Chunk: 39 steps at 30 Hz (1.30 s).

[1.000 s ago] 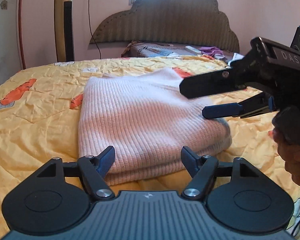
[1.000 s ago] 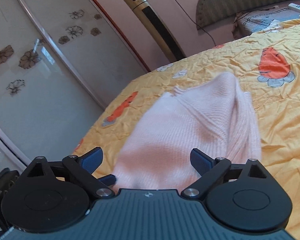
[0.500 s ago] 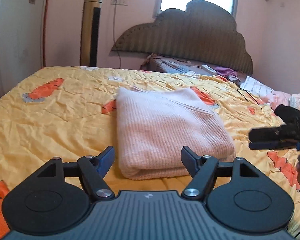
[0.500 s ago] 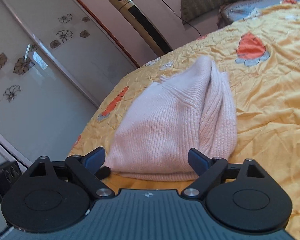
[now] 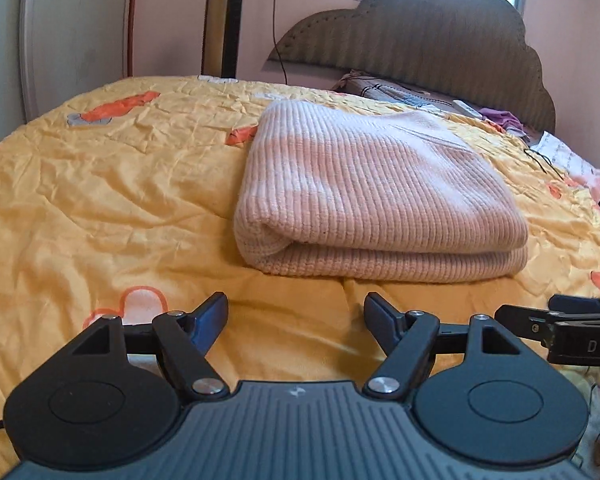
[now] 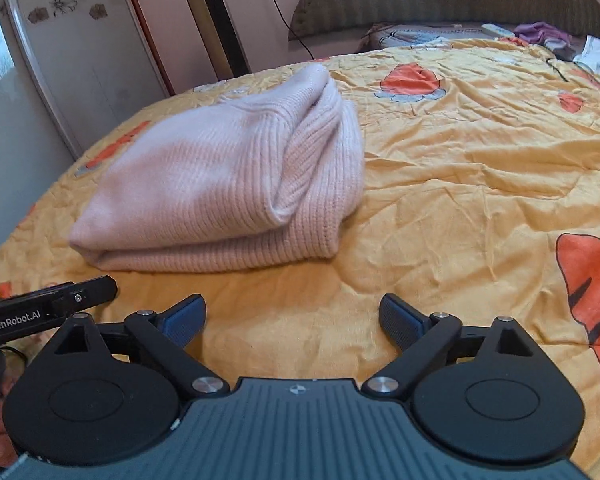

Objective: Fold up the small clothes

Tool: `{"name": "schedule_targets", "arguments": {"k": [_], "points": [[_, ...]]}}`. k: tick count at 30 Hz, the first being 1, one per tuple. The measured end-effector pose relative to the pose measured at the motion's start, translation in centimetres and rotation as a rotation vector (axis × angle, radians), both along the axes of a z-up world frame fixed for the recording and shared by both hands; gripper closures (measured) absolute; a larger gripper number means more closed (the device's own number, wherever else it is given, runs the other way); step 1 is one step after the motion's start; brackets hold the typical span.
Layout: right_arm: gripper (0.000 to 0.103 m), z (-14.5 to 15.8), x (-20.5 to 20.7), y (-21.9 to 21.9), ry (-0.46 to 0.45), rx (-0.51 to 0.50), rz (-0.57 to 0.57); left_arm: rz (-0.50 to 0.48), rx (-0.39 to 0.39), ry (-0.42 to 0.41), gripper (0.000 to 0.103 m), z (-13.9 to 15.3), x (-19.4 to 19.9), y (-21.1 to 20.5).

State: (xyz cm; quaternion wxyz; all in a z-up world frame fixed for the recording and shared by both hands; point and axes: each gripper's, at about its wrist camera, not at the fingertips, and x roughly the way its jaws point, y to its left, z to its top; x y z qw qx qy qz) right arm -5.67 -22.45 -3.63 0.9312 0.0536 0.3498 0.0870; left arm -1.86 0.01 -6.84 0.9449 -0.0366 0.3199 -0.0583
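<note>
One pink ribbed sweater (image 5: pixel 376 192) lies folded into a thick bundle on the bed (image 5: pixel 100 208), on a yellow quilt printed with orange shapes. In the left wrist view its doubled fold faces the near edge of the bed, two layers showing, with bare quilt between it and the camera; it sits toward the middle of the bed, well short of the headboard (image 5: pixel 420 40) at the far edge. In the right wrist view the same bundle (image 6: pixel 228 184) lies toward the bed's left edge, its open folded end turned to the right.

Two claws are in view, neither touching the sweater. The left claw (image 5: pixel 296 312) hangs released over the quilt near the bed's near edge, its two blue-padded fingers spread wide with only quilt between them. The right claw (image 6: pixel 292 316) is likewise released — two fingers apart, nothing between them — just in front of the bundle. Each claw's black body also shows at the side of the other's view, low over the quilt.

At the far edge, by the headboard, lie one patterned pillow (image 6: pixel 412 34), one purple cloth (image 6: pixel 540 32) and one white remote (image 6: pixel 496 30). One tall gold-and-black tower fan (image 6: pixel 212 16) stands beyond the bed's far left corner, a black cord hanging down the pink wall beside it.
</note>
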Motion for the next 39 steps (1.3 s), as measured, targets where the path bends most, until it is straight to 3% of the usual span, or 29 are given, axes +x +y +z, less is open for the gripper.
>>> {"name": "schedule_targets", "arguments": {"k": [3, 7, 15, 25, 39], "points": [[0.005, -0.7, -0.4, 1.4, -0.029, -0.13, -0.021, -0.005, -0.002, -0.001, 0.027, 0.0, -0.3, 0.0], [0.0, -1.2, -0.6, 2.4, -0.025, -0.206, -0.035, -0.052, -0.01, 0.006, 0.011, -0.1, -0.2, -0.2], [0.001, -1.4, -0.5, 2.1, -0.037, -0.19, -0.04, -0.075, 0.019, 0.023, 0.0, -0.4, 0.0, -1.1], [0.001, -1.4, -0.9, 2.3, -0.044, -0.194, -0.053, -0.07, 0.05, 0.027, 0.0, -0.5, 0.1, -1.6], [0.001, -1.4, -0.9, 2.3, -0.044, -0.191, -0.052, -0.068, 0.026, 0.023, 0.0, -0.5, -0.1, -1.1]]}}
